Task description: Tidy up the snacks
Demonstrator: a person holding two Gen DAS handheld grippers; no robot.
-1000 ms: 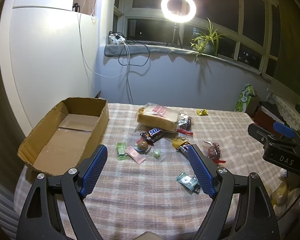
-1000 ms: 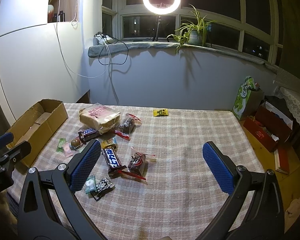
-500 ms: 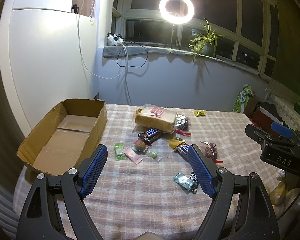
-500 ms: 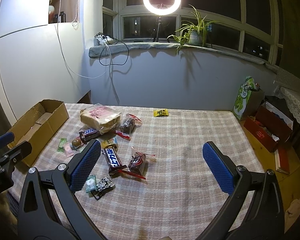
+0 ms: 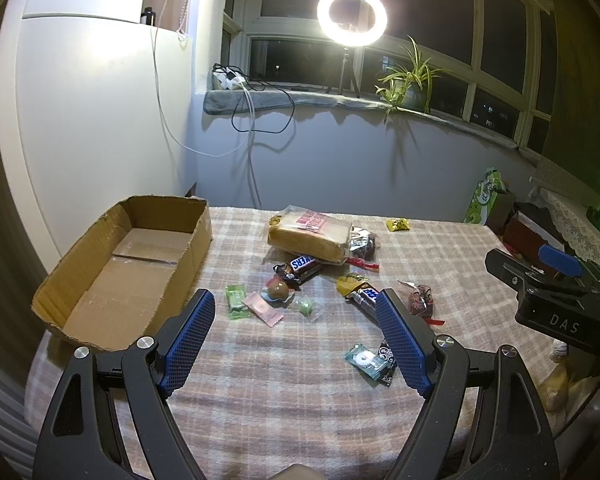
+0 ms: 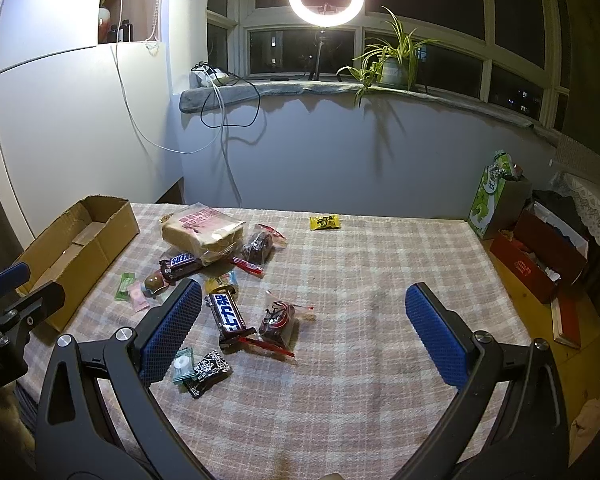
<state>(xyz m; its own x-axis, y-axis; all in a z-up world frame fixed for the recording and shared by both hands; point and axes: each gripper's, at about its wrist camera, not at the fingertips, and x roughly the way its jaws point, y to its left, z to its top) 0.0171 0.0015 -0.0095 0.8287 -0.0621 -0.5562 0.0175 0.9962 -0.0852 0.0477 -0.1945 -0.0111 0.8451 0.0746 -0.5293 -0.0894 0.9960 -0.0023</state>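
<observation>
The brown Snickers bar wrapper (image 5: 305,263) reads "SNICKERS"; the black right gripper's body (image 5: 564,322) carries white letters "DAS".

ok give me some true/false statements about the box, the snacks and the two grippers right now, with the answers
1. The cardboard box has no snacks in it. True.
2. The left gripper is shut on a candy. False: its jaws are open and hold nothing.
3. The bread bag lies partly over one end of a Snickers bar. True.
4. The yellow candy sits in the middle of the snack pile. False: it lies alone, farther back on the tablecloth.
5. The right gripper is open. True.
</observation>
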